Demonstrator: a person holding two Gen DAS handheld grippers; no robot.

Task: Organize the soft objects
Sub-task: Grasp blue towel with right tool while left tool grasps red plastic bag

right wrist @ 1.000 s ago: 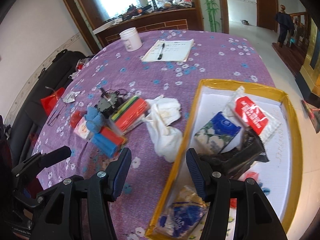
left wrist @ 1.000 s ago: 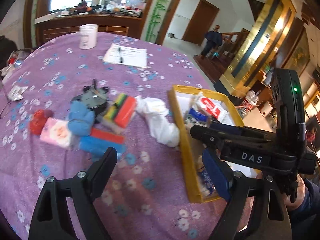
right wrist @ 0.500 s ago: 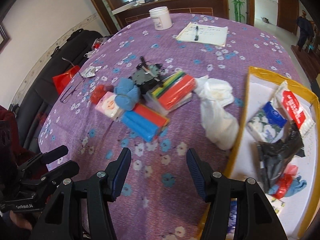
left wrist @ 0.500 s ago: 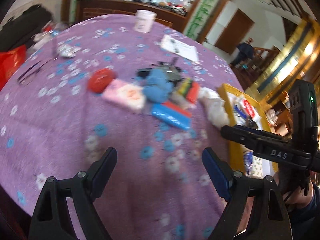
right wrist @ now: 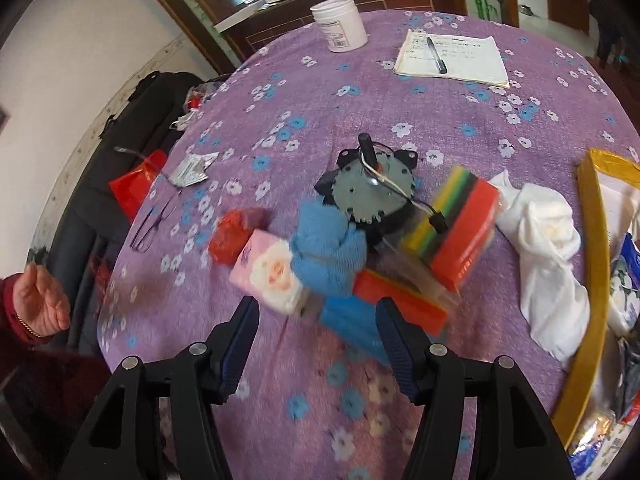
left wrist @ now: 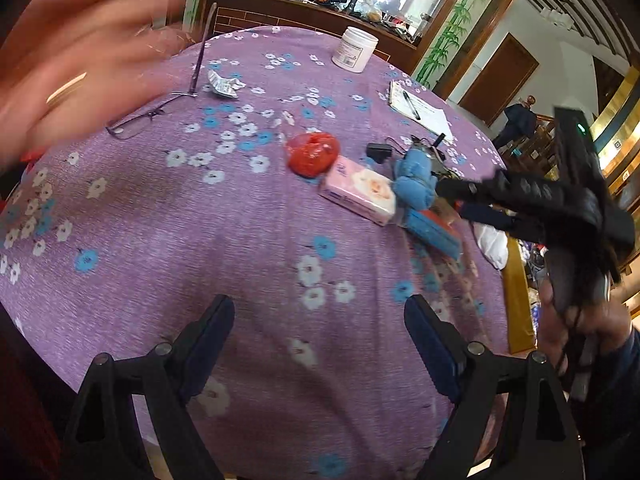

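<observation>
A pile of soft things lies on the purple flowered tablecloth [right wrist: 460, 120]: a red pouch [right wrist: 232, 232], a pink tissue pack [right wrist: 272, 276], a blue cloth [right wrist: 328, 252], a blue-and-red sponge [right wrist: 360, 316], a striped sponge pack [right wrist: 460, 224] and a white cloth [right wrist: 540, 240]. My right gripper [right wrist: 316, 312] hovers just short of the tissue pack and the blue sponge; its jaws are opening and press on nothing. My left gripper [left wrist: 320, 316] stands wide open over bare cloth, well short of the red pouch [left wrist: 312, 154] and tissue pack [left wrist: 360, 194]. The right gripper [left wrist: 452, 200] reaches in from the right there.
A yellow-rimmed tray [right wrist: 592, 280] with packets sits at the right. A grey motor with wires [right wrist: 372, 188] lies in the pile. Further off are a white jar [right wrist: 340, 24], a notepad with a pen [right wrist: 452, 56], glasses [left wrist: 152, 116] and a person's blurred hand [left wrist: 60, 60].
Both grippers have swung left, away from the tray and toward the pile. The tray has slid to the right edge of the views. A person's hand now shows at the left.
</observation>
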